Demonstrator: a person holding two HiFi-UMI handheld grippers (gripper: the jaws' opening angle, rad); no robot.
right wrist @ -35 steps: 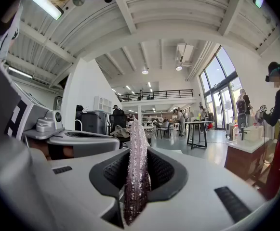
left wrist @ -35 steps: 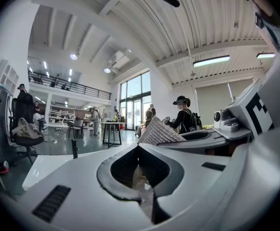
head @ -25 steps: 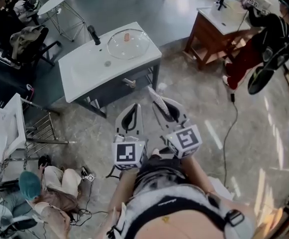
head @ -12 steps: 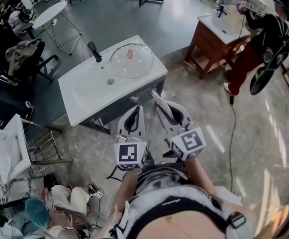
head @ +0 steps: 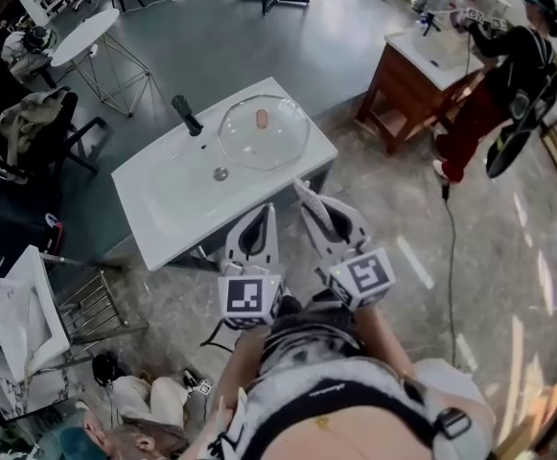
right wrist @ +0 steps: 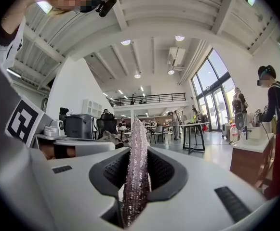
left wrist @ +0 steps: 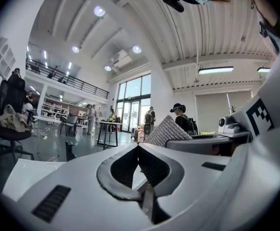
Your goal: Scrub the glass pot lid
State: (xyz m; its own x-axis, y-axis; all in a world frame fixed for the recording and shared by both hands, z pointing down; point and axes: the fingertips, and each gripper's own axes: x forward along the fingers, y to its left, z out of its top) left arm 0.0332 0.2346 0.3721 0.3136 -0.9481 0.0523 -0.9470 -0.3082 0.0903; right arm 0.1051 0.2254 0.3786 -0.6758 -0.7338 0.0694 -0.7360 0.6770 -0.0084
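Observation:
The glass pot lid (head: pixel 264 132), clear with a small tan knob, lies flat on the right end of a white sink counter (head: pixel 163 199), beside the black faucet (head: pixel 187 115). Both grippers are held level in front of the person, short of the counter's near edge. My left gripper (head: pixel 267 211) (left wrist: pixel 138 147) is shut, with nothing between its jaws. My right gripper (head: pixel 307 199) (right wrist: pixel 137 129) is shut on a silvery scrub cloth (right wrist: pixel 134 172) that stands up past the fingertips. The cloth (left wrist: pixel 167 131) also shows in the left gripper view.
A person (head: pixel 513 60) works at a wooden vanity (head: pixel 417 70) at the upper right, with a cable (head: pixel 448 257) trailing over the floor. Another person (head: pixel 115 439) sits on the floor at the lower left, near a wire rack (head: pixel 91 305). Chairs and a round table (head: pixel 86 22) stand behind the sink.
The sink counter and lid have drawn nearer to both grippers as the person walks toward them. Both grippers keep the same pose, the right still holding the cloth.

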